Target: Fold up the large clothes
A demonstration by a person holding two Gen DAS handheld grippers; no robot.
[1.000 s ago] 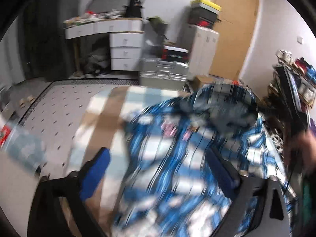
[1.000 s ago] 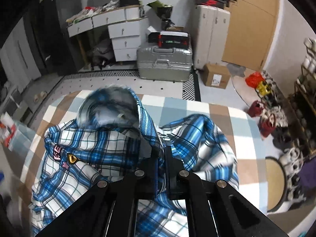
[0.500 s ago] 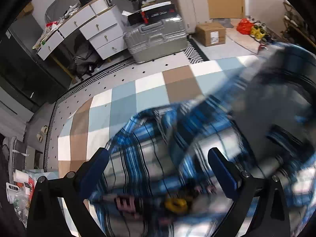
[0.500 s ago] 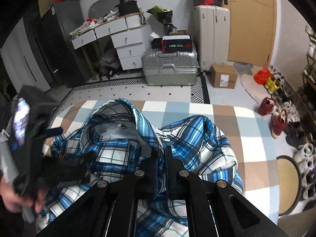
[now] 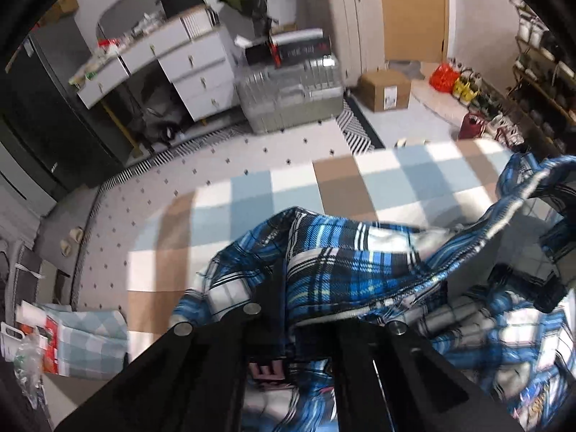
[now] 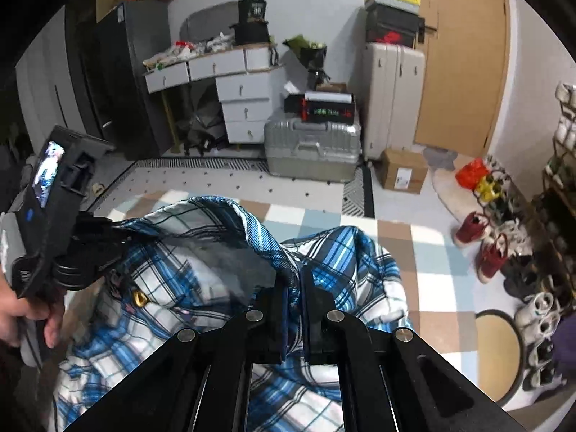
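Observation:
A large blue-and-white plaid shirt (image 6: 201, 288) lies crumpled on a checked blue, brown and white surface (image 6: 432, 252). My right gripper (image 6: 293, 288) is shut on a raised blue edge of it. In the same view my left gripper (image 6: 118, 234) sits at the left in a person's hand (image 6: 21, 320), its tips on the shirt's lifted far edge. In the left wrist view my left gripper (image 5: 288, 288) is closing its jaws on a fold of the shirt (image 5: 360, 262), with cloth pinched between them and draped over the right finger. The checked surface (image 5: 252, 194) shows beyond.
Past the checked surface lie a dotted rug (image 6: 223, 180), a silver suitcase (image 6: 313, 147), white drawers (image 6: 244, 108) and a cardboard box (image 6: 403, 171). Shoes and red boots (image 6: 496, 252) line the right side. A plastic bag (image 5: 72, 342) sits at the surface's left edge.
My left gripper has swung across over the shirt and its wide-open jaws have come together on a fold. The right gripper keeps its grip and has lifted the shirt's edge a little.

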